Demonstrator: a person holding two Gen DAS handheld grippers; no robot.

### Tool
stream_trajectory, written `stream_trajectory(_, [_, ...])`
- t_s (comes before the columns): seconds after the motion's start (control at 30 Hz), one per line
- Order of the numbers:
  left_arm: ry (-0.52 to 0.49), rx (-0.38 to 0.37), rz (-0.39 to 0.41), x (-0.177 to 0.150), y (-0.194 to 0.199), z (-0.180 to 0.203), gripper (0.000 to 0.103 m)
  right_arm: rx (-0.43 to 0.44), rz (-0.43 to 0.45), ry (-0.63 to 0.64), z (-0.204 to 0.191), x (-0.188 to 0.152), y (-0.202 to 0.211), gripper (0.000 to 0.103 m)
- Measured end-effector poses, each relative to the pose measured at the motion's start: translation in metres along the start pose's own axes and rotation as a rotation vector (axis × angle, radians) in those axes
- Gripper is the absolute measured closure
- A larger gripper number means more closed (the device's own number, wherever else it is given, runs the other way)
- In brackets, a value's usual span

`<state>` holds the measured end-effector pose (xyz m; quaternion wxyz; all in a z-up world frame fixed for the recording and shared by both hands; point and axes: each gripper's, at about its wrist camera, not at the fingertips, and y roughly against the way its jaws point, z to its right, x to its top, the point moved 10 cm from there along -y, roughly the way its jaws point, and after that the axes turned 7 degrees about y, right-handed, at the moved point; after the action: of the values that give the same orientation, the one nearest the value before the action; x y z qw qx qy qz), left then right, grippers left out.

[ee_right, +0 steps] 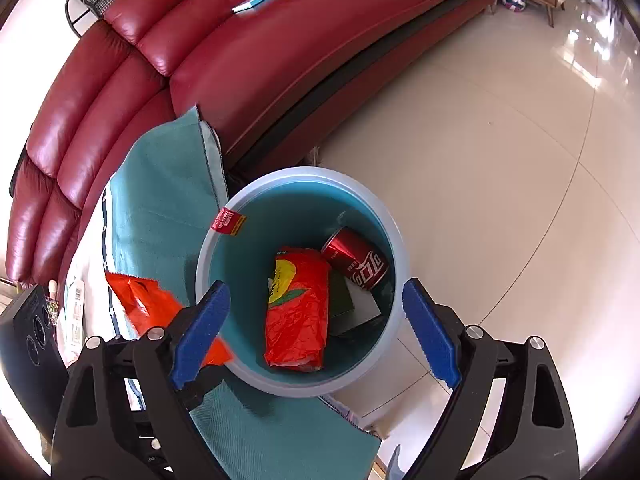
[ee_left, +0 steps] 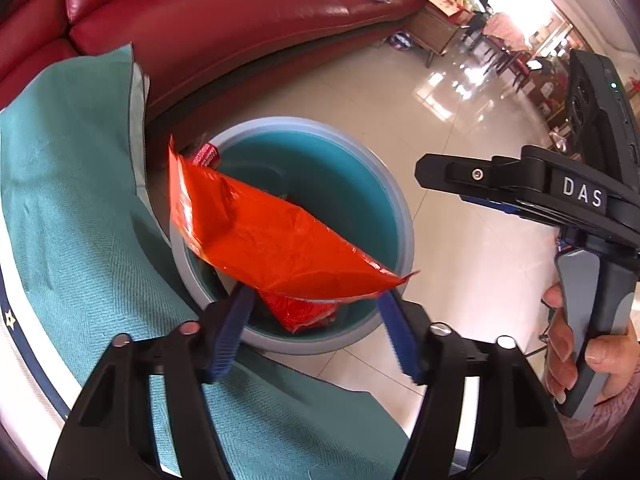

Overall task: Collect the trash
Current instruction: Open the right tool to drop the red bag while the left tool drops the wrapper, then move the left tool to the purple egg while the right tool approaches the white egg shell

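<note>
Sofa (ee_right: 248, 60): glossy red leather, smooth with padded seams. Cloth (ee_left: 80, 208) on the table: matt teal woven fabric (fine ribbed weave). Bin (ee_right: 394, 240): smooth matt plastic, grey rim, teal inside. Orange wrapper (ee_left: 272, 240): shiny crinkled film. Can (ee_right: 356, 260): glossy red metal. Floor (ee_right: 500, 160): polished reflective tiles. Left tool (ee_left: 316, 320): matt black plastic arms, ridged blue pads (ee_left: 230, 332), metal screws.

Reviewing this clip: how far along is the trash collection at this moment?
Done: a red snack bag, a red soda can and a small red wrapper on the rim are already in the teal bin. In hand: an orange wrapper lies over the bin's mouth between the open left tongs, not pinched. The right tongs are open and hold nothing. Left: that wrapper still has to drop in.
</note>
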<state>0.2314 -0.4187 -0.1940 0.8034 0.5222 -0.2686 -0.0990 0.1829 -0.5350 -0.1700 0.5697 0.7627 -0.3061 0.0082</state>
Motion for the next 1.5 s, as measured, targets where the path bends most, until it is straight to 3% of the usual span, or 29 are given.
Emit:
stream_trajectory(0.03, [0.005,0.006,0.002,0.000,0.001,-0.001,0.021,-0.002,0.001,-0.001,0.001,0.000,0.001,0.019])
stream_trajectory(0.13, [0.021,0.025,0.021,0.001,0.005,-0.008,0.010,-0.007,-0.003,-0.004,0.002,-0.002,0.003,0.019])
stream_trajectory(0.57, [0.067,0.029,0.031,-0.013,0.028,-0.025,0.006,-0.026,-0.052,0.016,-0.011,-0.016,0.006,0.016])
stream_trajectory(0.97, [0.076,0.033,0.097,-0.035,0.071,-0.033,0.005,-0.039,-0.051,0.067,-0.043,-0.033,0.024,0.016])
stream_trajectory(1.5, [0.247,0.064,0.202,-0.104,0.154,-0.119,0.004,0.002,-0.079,0.231,-0.156,-0.073,0.027,0.016])
